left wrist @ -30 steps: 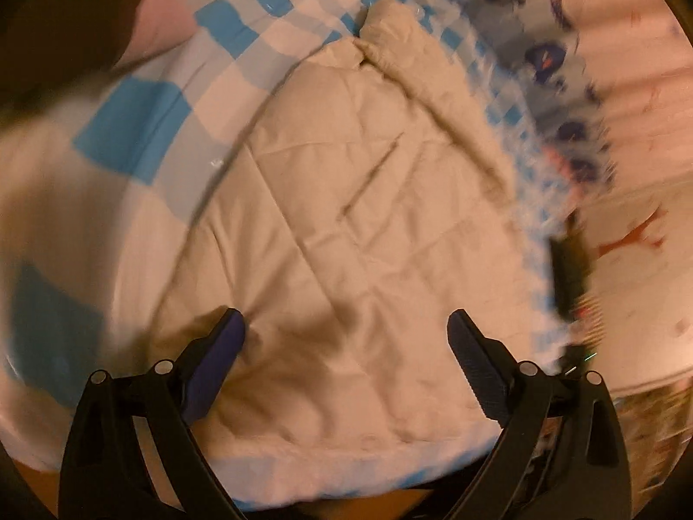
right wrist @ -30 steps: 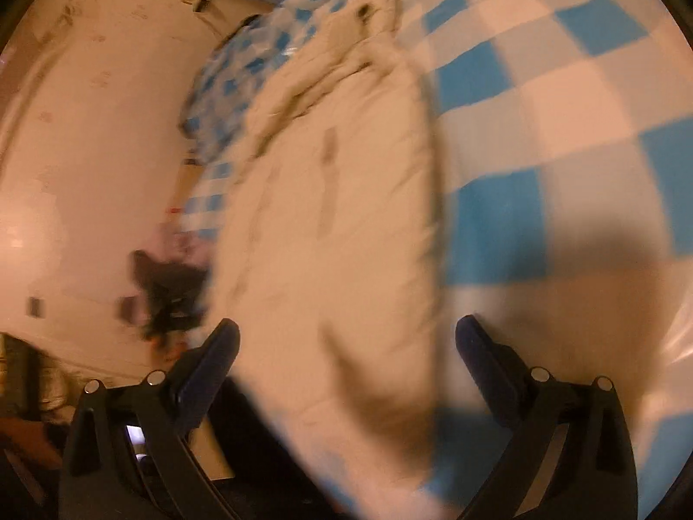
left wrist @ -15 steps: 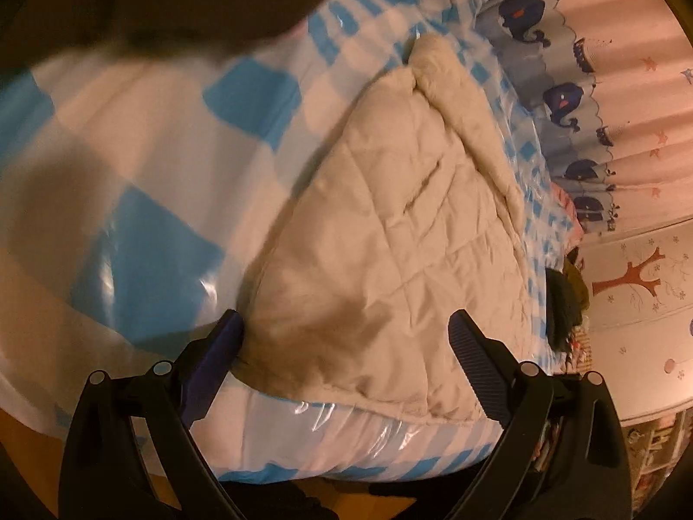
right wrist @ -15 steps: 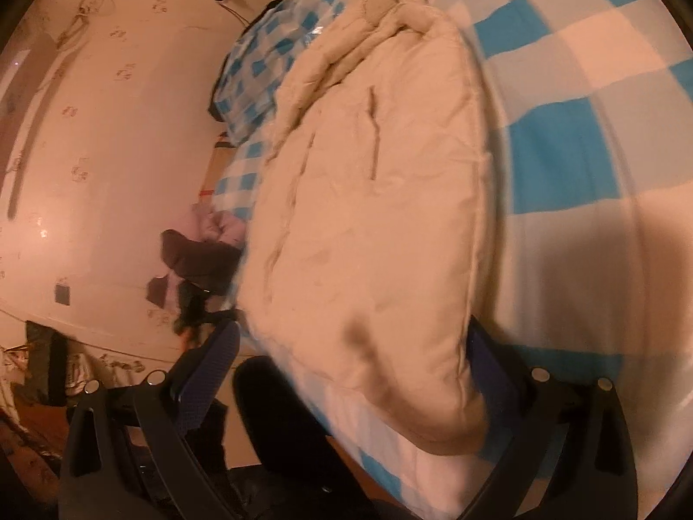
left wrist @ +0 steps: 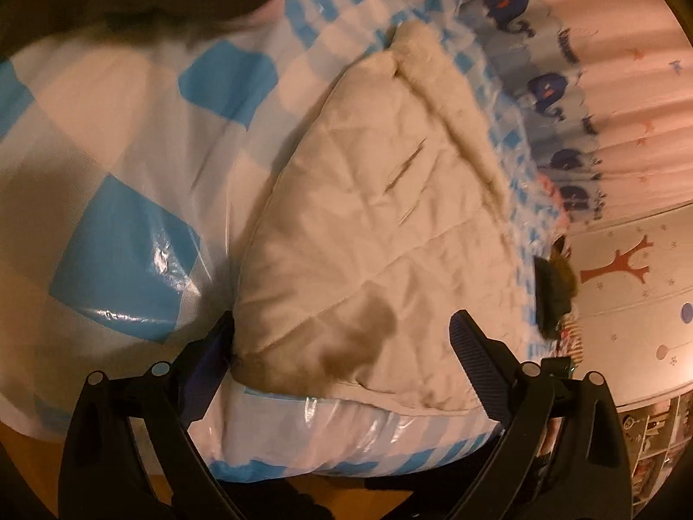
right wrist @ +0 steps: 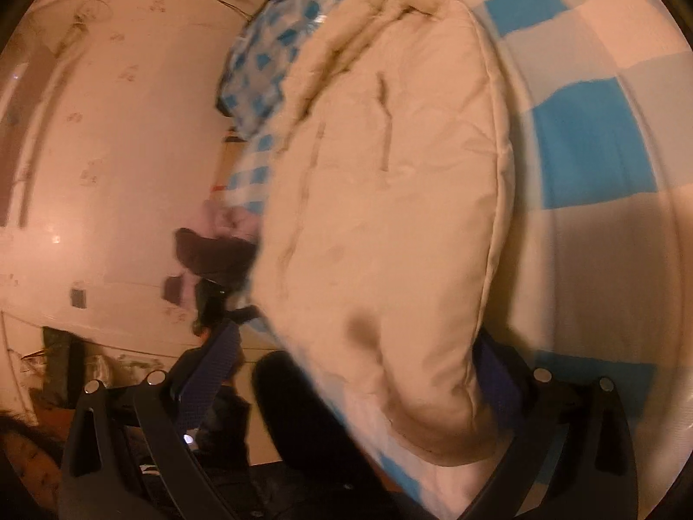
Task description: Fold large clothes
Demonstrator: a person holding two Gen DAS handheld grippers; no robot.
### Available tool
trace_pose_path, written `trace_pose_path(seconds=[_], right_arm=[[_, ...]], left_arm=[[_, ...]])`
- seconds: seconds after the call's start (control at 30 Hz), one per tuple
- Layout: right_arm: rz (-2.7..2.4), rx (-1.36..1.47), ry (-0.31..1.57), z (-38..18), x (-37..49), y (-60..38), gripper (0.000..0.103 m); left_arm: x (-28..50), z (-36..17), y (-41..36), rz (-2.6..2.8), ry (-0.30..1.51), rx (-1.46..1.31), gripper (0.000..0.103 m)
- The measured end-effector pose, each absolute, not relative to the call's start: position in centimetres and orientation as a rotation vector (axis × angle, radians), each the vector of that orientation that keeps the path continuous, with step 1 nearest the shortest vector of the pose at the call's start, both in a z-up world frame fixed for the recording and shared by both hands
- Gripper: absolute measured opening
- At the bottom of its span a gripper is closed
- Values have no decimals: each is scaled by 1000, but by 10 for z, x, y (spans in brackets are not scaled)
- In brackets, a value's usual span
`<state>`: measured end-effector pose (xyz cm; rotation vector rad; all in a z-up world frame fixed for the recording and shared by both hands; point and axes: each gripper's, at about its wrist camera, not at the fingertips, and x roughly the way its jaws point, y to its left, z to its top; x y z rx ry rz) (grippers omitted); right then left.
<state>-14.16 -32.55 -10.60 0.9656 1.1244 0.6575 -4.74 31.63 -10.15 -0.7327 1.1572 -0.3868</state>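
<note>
We see a cream quilted garment (left wrist: 372, 234), padded and stitched in a diamond pattern, lying folded on a bed and filling the middle of both frames. Its fleecy collar (left wrist: 437, 82) points toward the upper part of the left wrist frame, and its near hem sits just above the mattress edge at lower centre. In the right wrist frame the same garment (right wrist: 390, 216) runs from top centre down to the bottom, its rounded corner bulging between the fingers.

Our left gripper (left wrist: 342, 359) stands wide open with that hem between its jaws; the left finger (left wrist: 208, 364) touches the garment's lower left corner. Our right gripper (right wrist: 359, 372) is also spread wide around the lower corner, gripping nothing.

Under the garment lies a blue-and-white checked bedcover (left wrist: 121, 255), glossy as if under clear plastic. At the upper right of the left frame hangs a curtain (left wrist: 606, 69) with dark blue whale prints; below it, a wall (left wrist: 628, 286) carries a red tree motif. At the left of the right frame, dark and pink clothes (right wrist: 216, 242) lie heaped beside the bed.
</note>
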Motion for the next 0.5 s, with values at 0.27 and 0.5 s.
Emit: trace_pose_path(seconds=[0.27, 0.5], right_arm=[[545, 791, 1205, -113, -142, -309, 20], [575, 842, 1071, -98, -151, -308, 15]], left_arm=[[-42, -114, 315, -259, 1222, -564, 29], [-53, -90, 320, -279, 1174, -553, 14]])
